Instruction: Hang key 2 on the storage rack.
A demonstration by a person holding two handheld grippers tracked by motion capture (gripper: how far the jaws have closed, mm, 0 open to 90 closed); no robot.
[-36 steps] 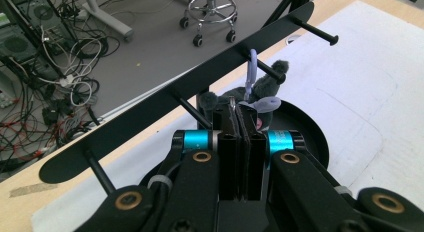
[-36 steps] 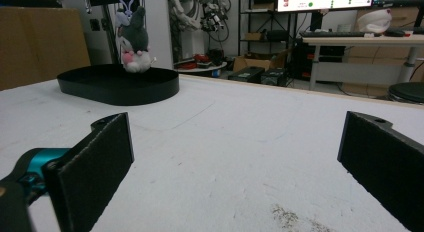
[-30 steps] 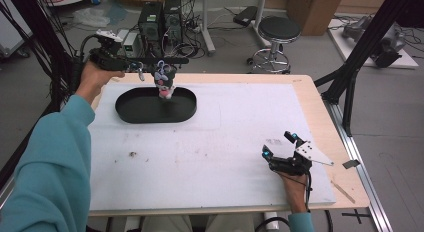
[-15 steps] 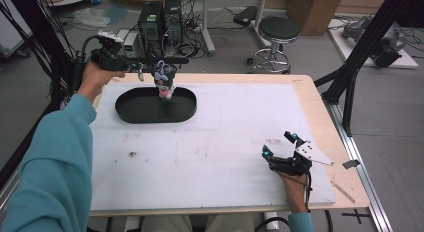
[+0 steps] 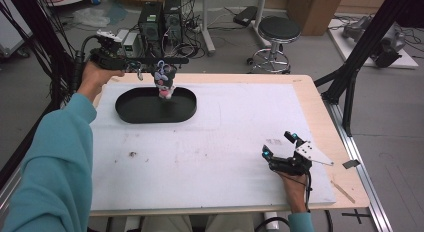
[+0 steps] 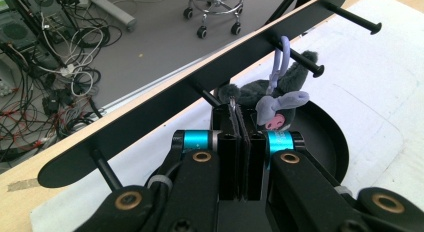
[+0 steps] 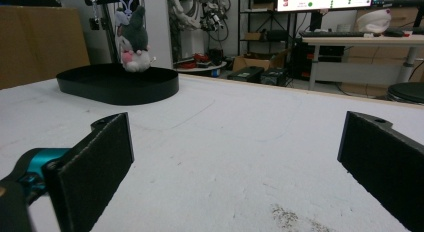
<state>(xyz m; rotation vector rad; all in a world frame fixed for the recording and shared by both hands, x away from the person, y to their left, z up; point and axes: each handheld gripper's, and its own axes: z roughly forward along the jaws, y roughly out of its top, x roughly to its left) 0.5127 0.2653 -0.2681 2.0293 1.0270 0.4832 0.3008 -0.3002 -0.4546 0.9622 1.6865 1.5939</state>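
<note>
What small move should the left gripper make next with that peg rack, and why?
Probably lower it a little. The left gripper is shut on the black peg rack, and the grey plush keychain hangs by its loop from a peg above the black oval tray. The right gripper sits open on the white mat, far off.

The small grey plush toy (image 6: 280, 99) is partly hidden behind the left tool (image 6: 240, 117). What the shut tool pinches is too small to tell.

Grey plush keychain (image 5: 165, 83) hangs by lilac loop from peg rack (image 6: 200, 92), above black oval tray (image 5: 150, 109).
</note>
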